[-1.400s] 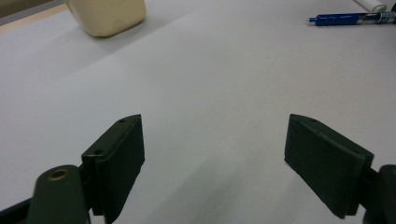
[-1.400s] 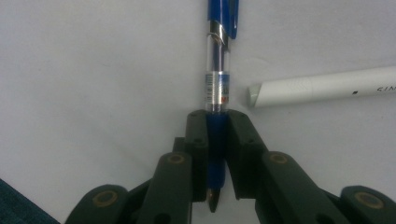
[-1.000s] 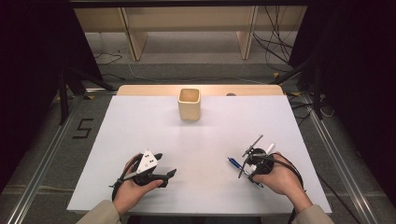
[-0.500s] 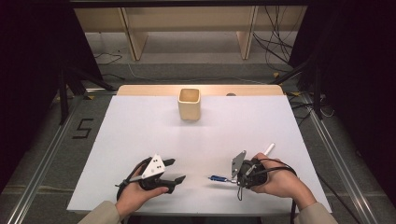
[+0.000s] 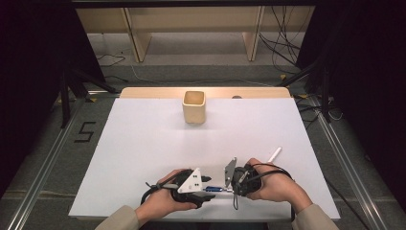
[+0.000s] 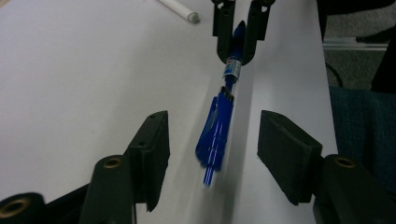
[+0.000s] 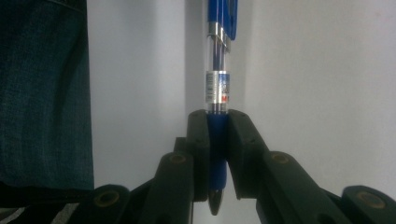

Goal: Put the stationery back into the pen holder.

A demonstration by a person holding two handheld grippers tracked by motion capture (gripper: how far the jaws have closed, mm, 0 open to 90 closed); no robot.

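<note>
Both forearms come in low and turn inward so the left gripper [image 5: 207,184] and right gripper [image 5: 229,179] face each other nose to nose, the right one's jaws clamped tight, the left one's apart and just closing, touching nothing.

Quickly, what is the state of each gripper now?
Left gripper: open, closing around the blue ballpoint pen, not touching yet.
Right gripper: closed on that pen's grip end.
</note>
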